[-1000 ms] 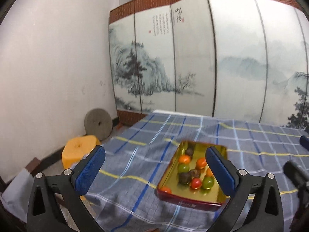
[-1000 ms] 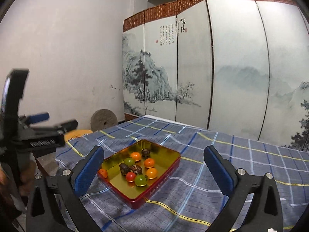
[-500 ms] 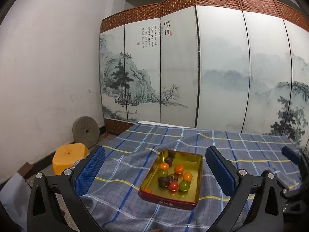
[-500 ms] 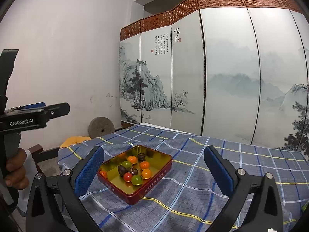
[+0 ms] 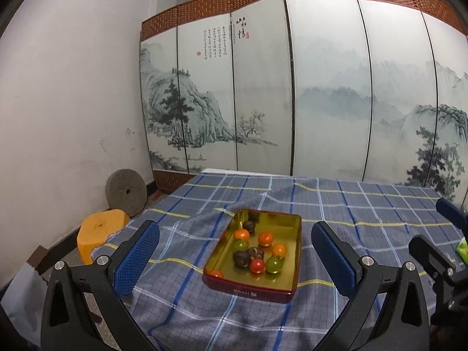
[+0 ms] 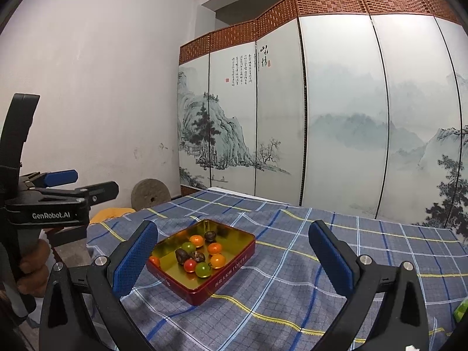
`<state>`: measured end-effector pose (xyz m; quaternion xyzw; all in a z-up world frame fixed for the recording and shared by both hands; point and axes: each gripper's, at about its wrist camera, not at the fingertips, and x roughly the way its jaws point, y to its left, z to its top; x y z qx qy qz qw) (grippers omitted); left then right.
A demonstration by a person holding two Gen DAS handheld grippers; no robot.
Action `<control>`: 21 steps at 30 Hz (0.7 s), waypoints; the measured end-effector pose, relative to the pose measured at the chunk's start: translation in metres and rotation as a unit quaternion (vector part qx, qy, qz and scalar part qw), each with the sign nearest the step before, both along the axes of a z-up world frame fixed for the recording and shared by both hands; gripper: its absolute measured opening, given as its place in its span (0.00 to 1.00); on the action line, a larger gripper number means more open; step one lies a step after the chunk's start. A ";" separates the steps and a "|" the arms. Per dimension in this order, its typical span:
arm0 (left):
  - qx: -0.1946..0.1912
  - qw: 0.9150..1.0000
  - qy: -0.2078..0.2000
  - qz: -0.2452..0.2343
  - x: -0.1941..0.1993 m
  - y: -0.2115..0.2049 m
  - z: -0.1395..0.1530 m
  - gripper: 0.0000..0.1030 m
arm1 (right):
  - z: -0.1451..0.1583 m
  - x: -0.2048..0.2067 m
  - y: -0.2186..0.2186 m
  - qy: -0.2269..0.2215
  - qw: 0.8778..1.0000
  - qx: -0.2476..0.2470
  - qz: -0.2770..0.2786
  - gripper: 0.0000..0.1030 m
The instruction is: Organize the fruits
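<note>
Through the left wrist camera I am holding my left fingers (image 5: 234, 251) spread wide with nothing between them, hanging well back from the red and gold rectangular metal tin (image 5: 295, 251). The tin is sitting on the blue plaid cloth-covered surface (image 5: 365, 204), nearer its left edge than its right. Inside are lying small round fruits (image 5: 257, 251): orange, green, red and dark brown ones, bunched loosely, with one red piece apart in the tin's near left corner. Compared with a second ago, the tin is looking smaller and more of the painted folding screen (image 5: 321, 102) is showing, so I am pulling back and up.

Through the right wrist camera my right fingers (image 6: 232, 256) are likewise gaping wide and carrying nothing, and the tin has shrunk the same way. The fruits themselves are lying as they did a second ago. I judge that this fits either stepping away from fruit already gathered or drawing back to survey it.
</note>
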<state>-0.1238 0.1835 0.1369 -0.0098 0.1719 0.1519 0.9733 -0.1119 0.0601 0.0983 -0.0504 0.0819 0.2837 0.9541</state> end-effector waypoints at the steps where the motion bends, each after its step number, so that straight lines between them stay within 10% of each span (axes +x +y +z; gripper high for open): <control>1: 0.000 1.000 0.003 -0.001 0.002 -0.002 -0.002 1.00 | -0.001 0.001 -0.002 0.001 1.000 0.001 0.000 1.00; 21: -0.007 0.994 0.102 -0.027 0.061 -0.021 -0.057 1.00 | -0.036 0.048 -0.033 0.068 0.997 -0.013 -0.027 1.00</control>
